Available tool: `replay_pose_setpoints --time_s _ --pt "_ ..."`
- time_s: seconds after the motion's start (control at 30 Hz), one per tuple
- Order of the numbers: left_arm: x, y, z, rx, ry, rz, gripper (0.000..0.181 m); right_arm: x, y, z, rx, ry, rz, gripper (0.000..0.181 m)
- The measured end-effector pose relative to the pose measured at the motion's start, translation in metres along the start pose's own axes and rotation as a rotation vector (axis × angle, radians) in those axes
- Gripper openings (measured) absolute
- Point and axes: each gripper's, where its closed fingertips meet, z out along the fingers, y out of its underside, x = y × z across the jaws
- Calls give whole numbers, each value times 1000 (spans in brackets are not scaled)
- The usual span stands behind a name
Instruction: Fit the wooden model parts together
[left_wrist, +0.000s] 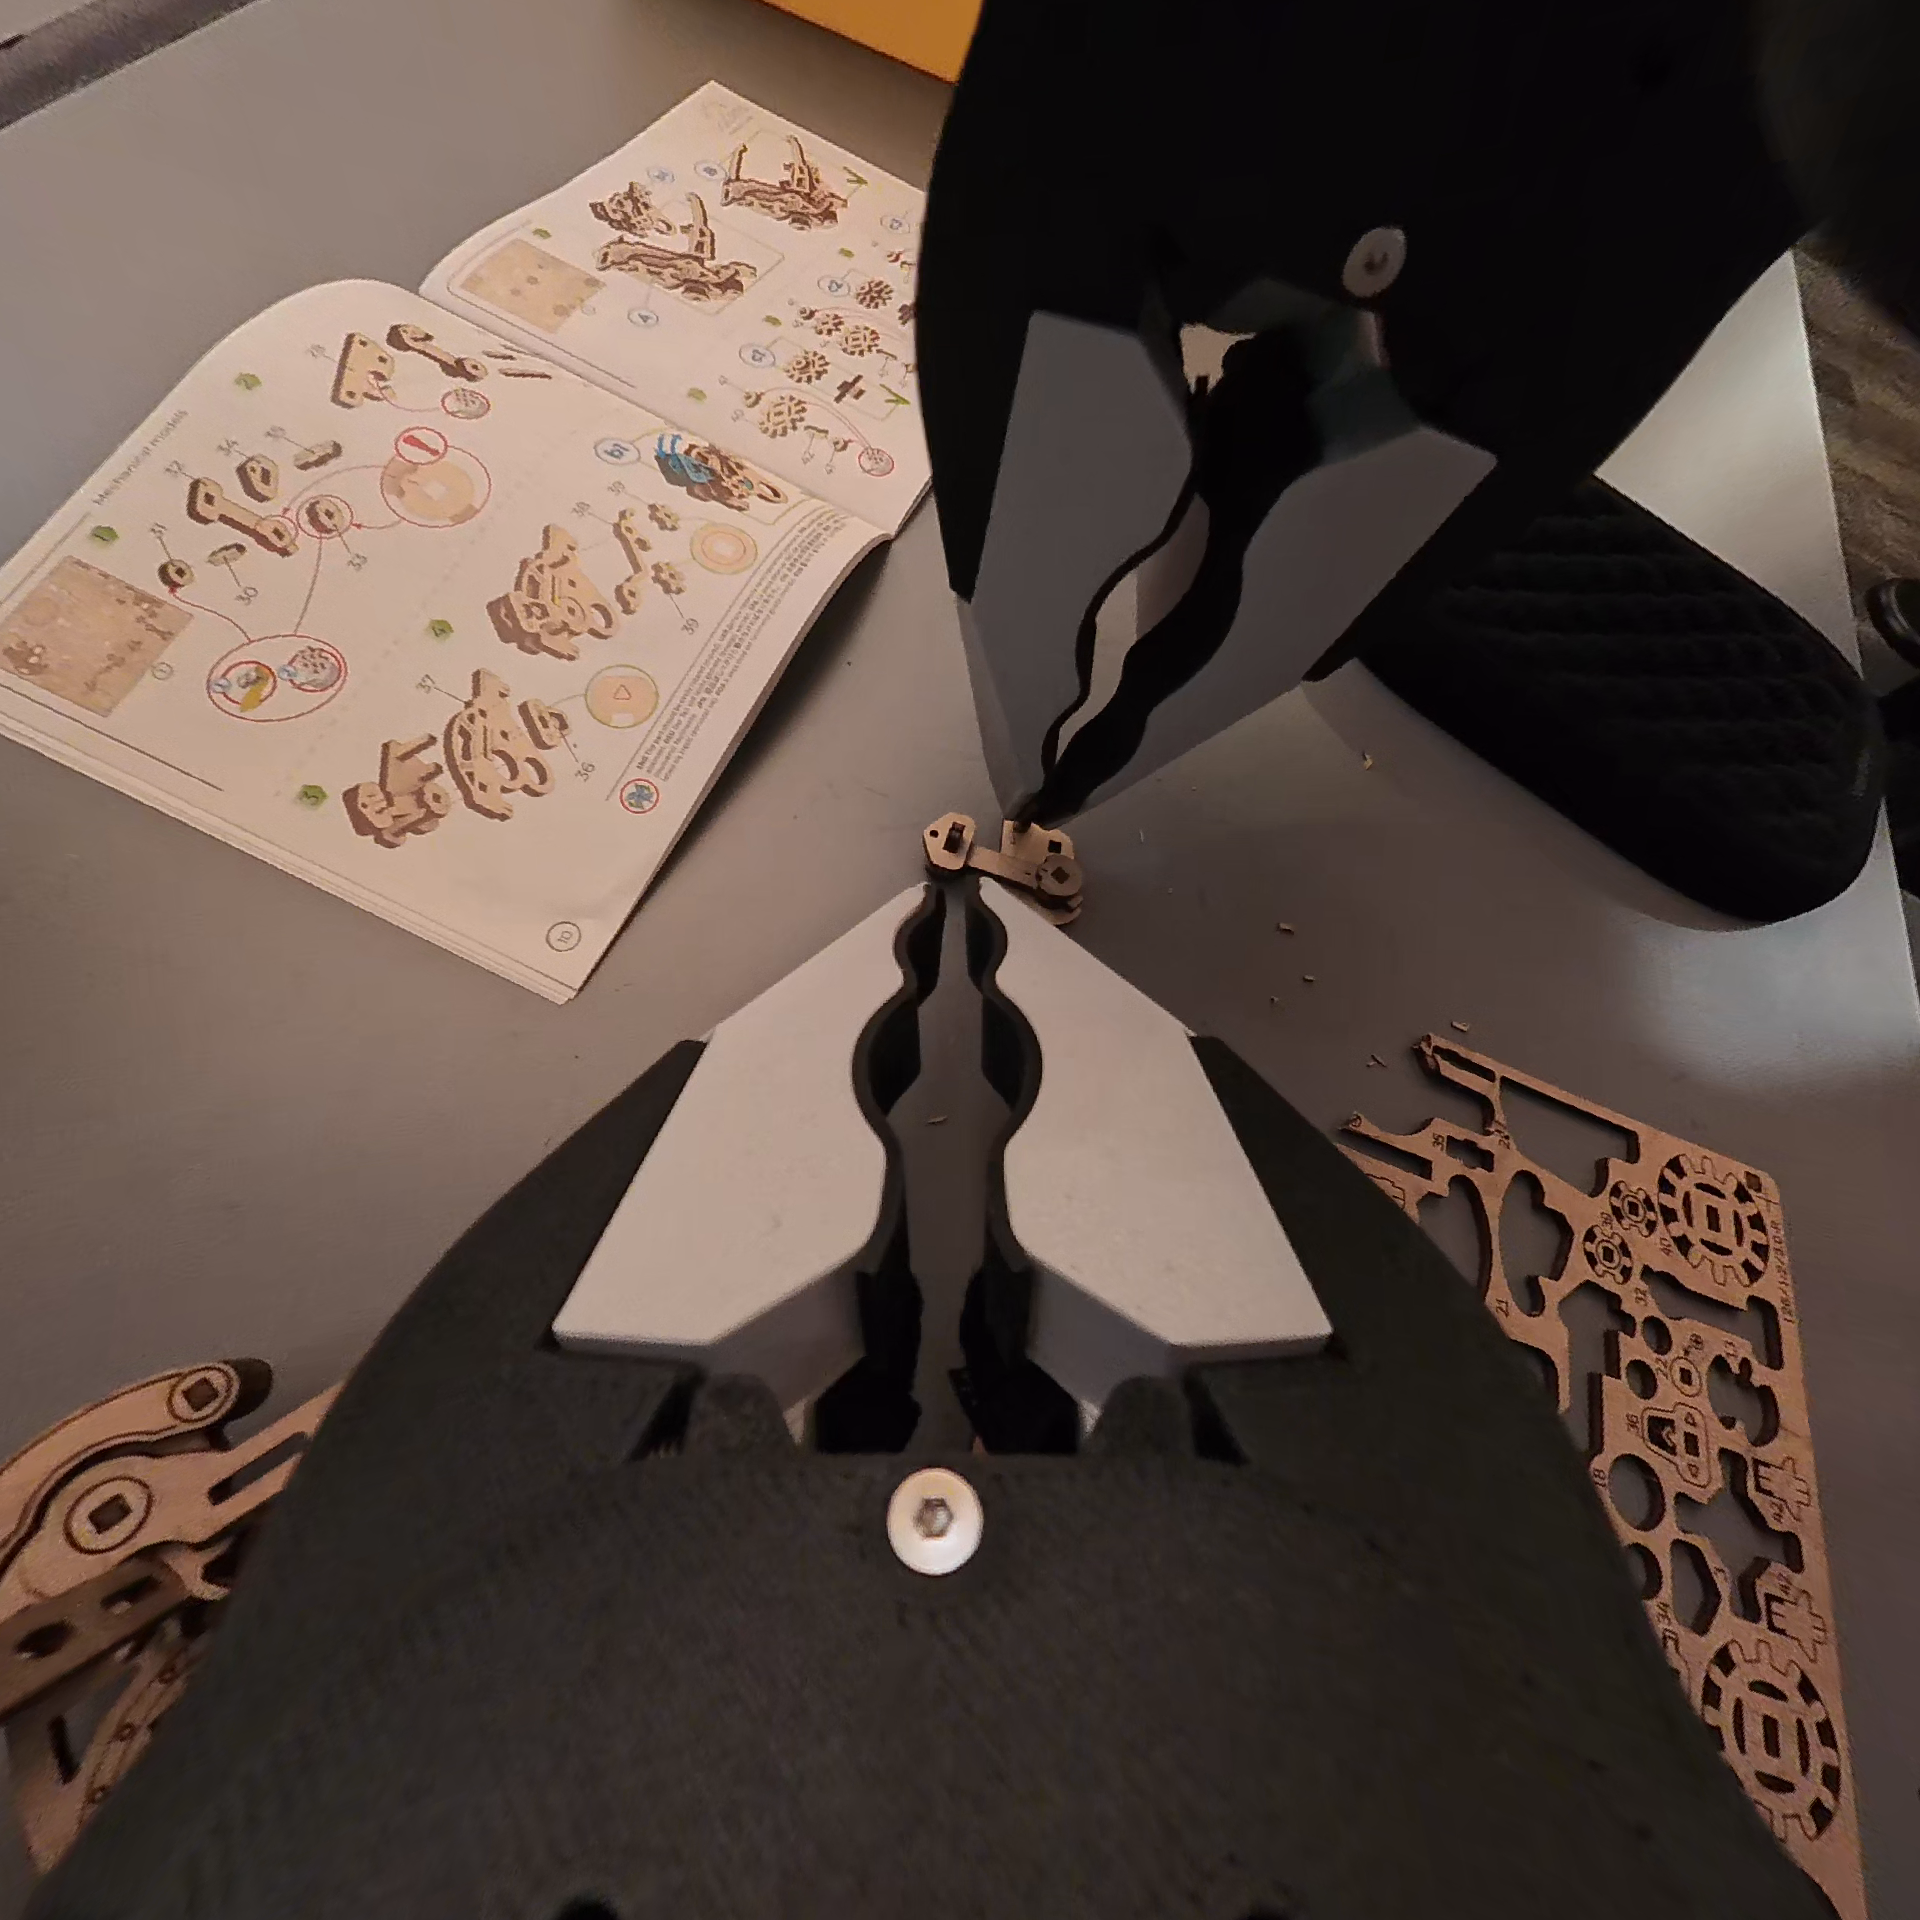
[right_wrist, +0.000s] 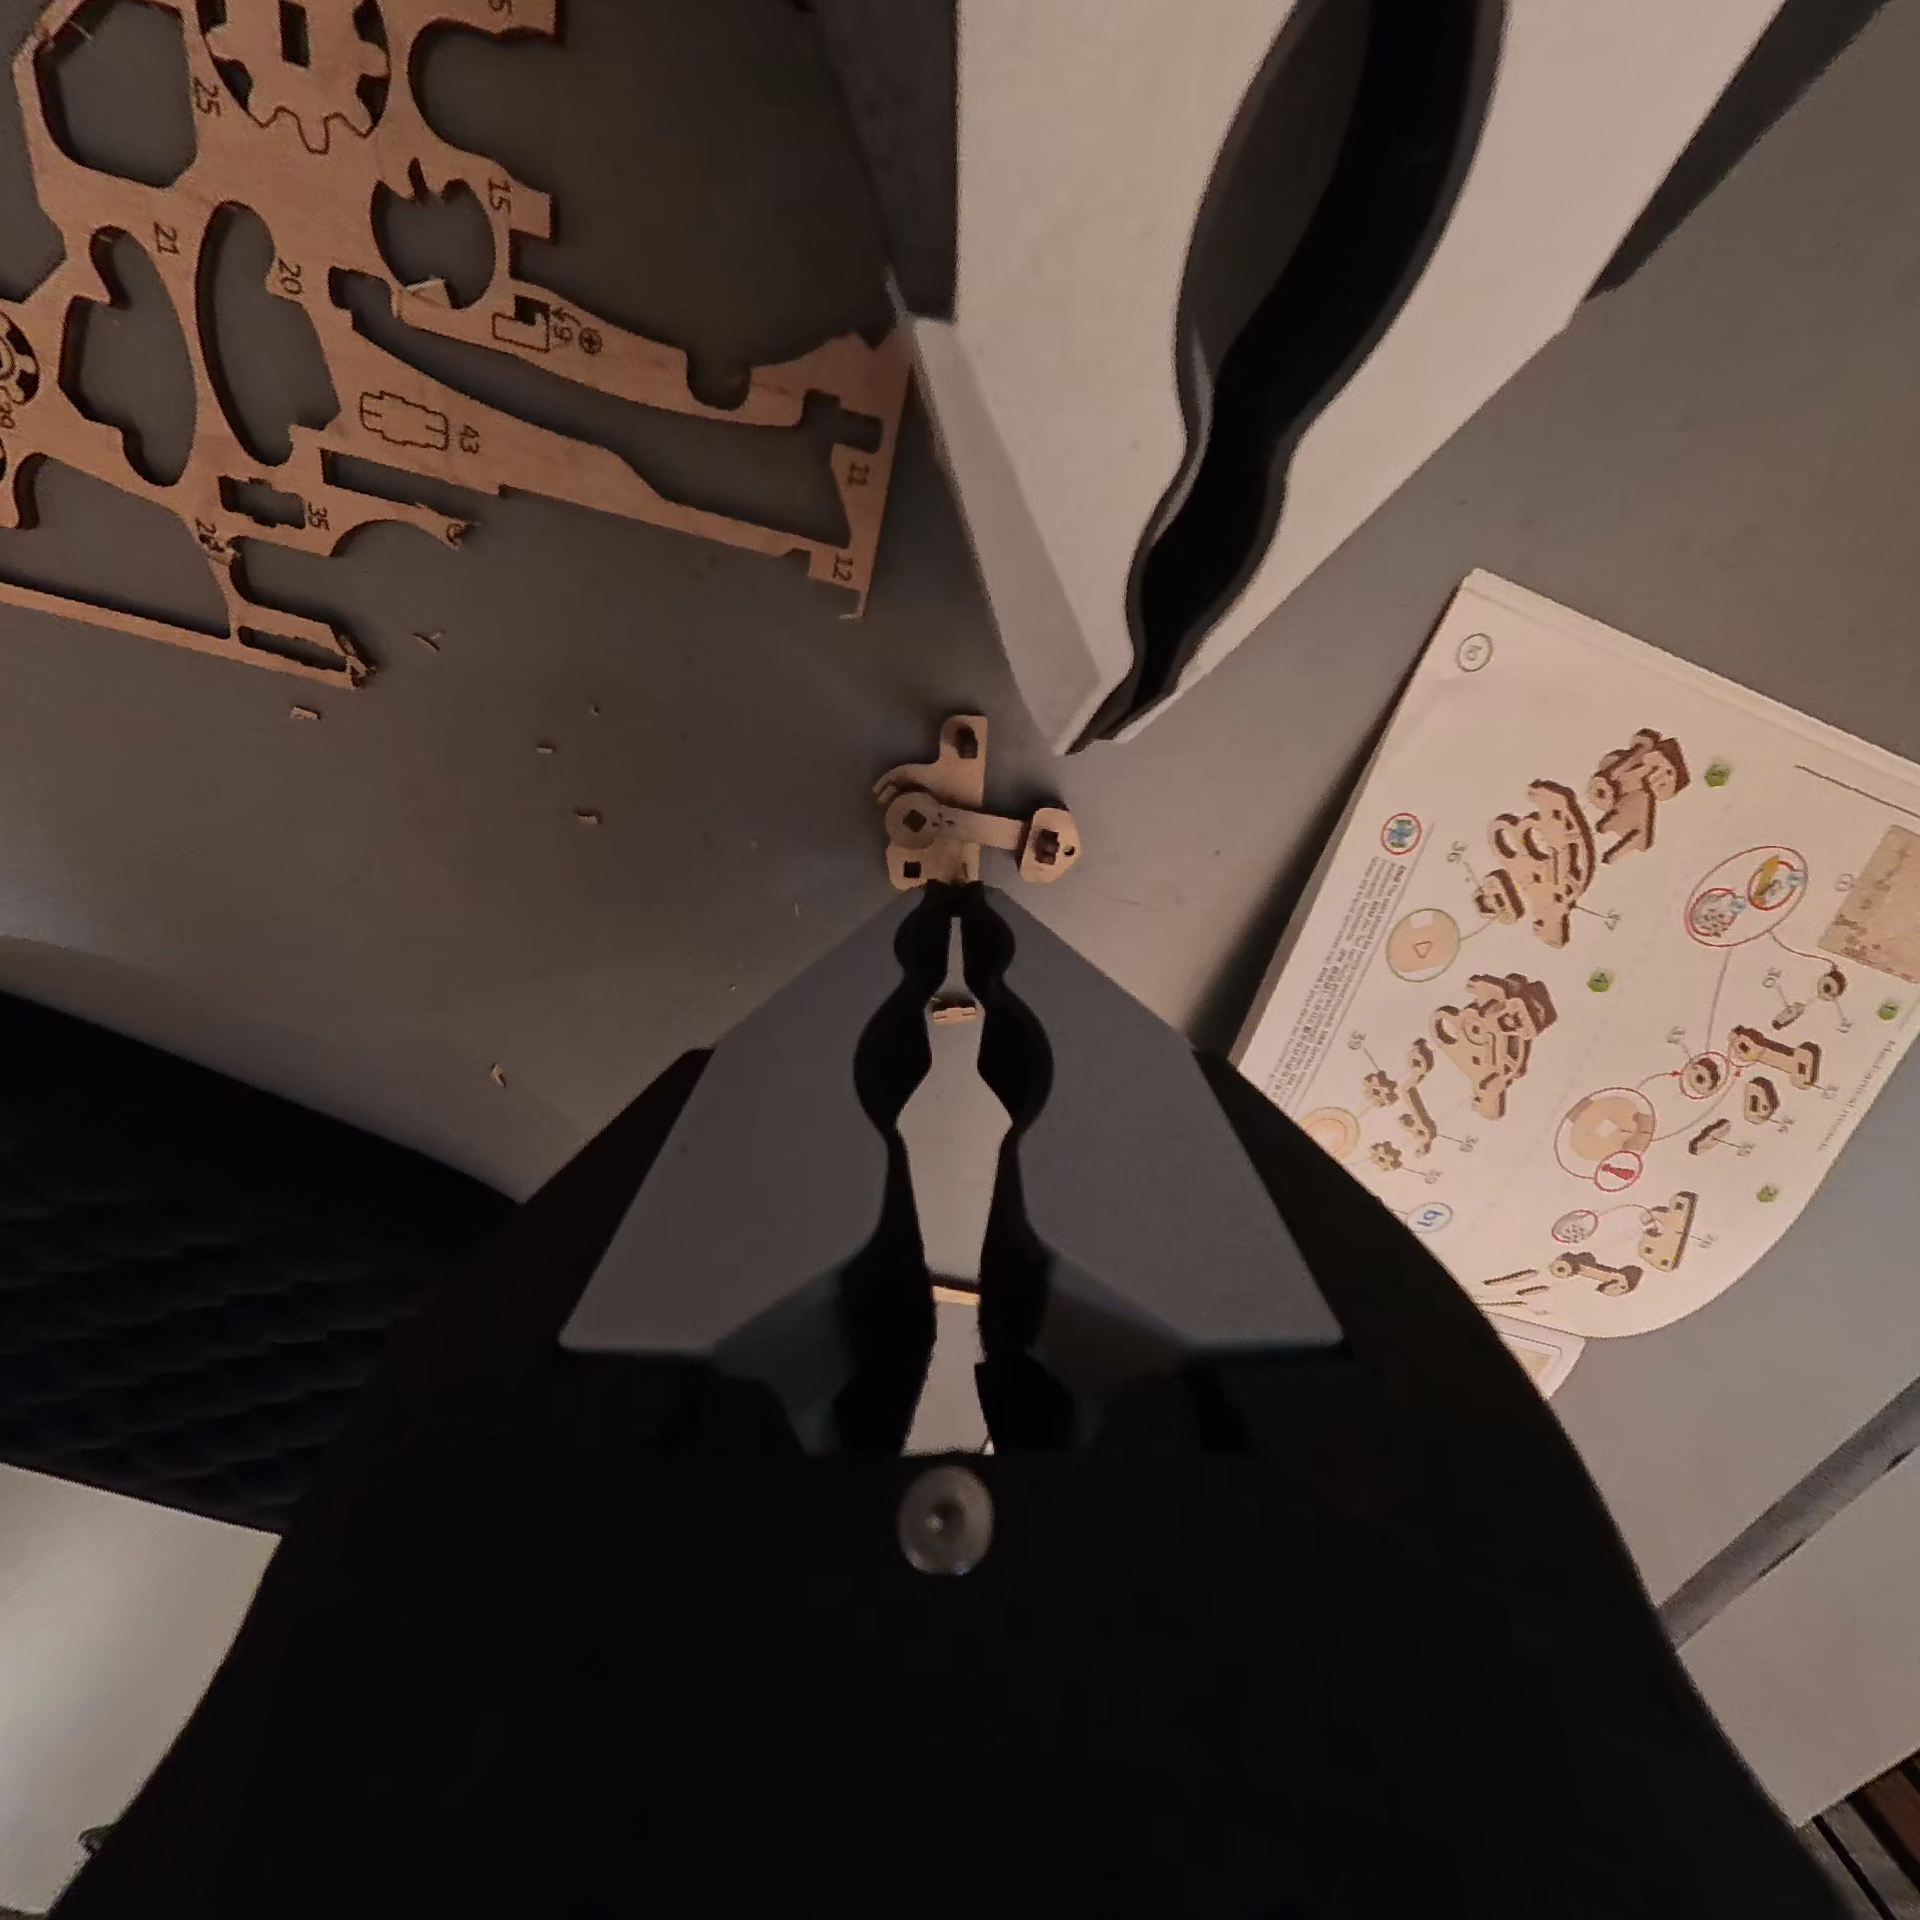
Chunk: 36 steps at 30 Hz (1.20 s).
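Wooden model assembly (left_wrist: 1006, 865), one: a small cluster of laser-cut plywood pieces, pale tan with dark scorched edges, a flat link arm joining a pierced plate to a small notched hub, held just over the smooth grey table (left_wrist: 312, 1091) out in its open middle, between the two gripper tips. Left gripper (left_wrist: 954, 896): two pale grey wedge fingers with wavy black inner pads on a rough black printed body; it reaches in from the near side with jaws drawn narrow, tips pinching the hub end of the assembly. Right gripper (right_wrist: 954, 896): same build, reaching from the opposite side, jaws narrow and nipping the plate end, so the tips almost meet. Loose wooden piece (right_wrist: 953, 1011), one: a small tan block lying on the table below the right gripper's fingers. Plywood parts sheet (left_wrist: 1662, 1351), one: thin, flat, brown, riddled with cut-out holes and still carrying several gear wheels, lying toward the table edge beside the left gripper. Instruction booklet (left_wrist: 436, 582), one: open flat, glossy white pages with printed diagrams, on the far side of the table. Larger part-built wooden model (left_wrist: 104, 1538), one: layered plywood with square holes, beside the left gripper's body. Wood splinters (left_wrist: 1299, 966), several, scattered near the sheet. Black textured chair seat (left_wrist: 1621, 707), one, past the table edge.
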Motion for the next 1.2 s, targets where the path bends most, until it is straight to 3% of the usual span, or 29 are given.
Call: replay_pose_setpoints --time_s 0.03,0.27,0.37,0.5,0.8,1.0,1.2 --pt "0 0 0 1 -1 0 2 0 0 0 -7 2 -4 1" --pt "1 1 0 -6 -1 5 2 2 -2 0 62 31 55 1" --pt "2 1 1 -6 0 8 2 2 -7 -8 142 60 106 26" --pt "1 1 0 -1 5 -1 2 5 8 -31 191 144 134 20" --pt "14 13 10 -82 35 67 20 3 31 -3 322 121 203 13" --pt "9 20 18 -137 -49 162 18 3 28 -2 454 80 247 14" --pt "8 20 17 -128 -41 141 18 5 26 -1 513 74 259 7"
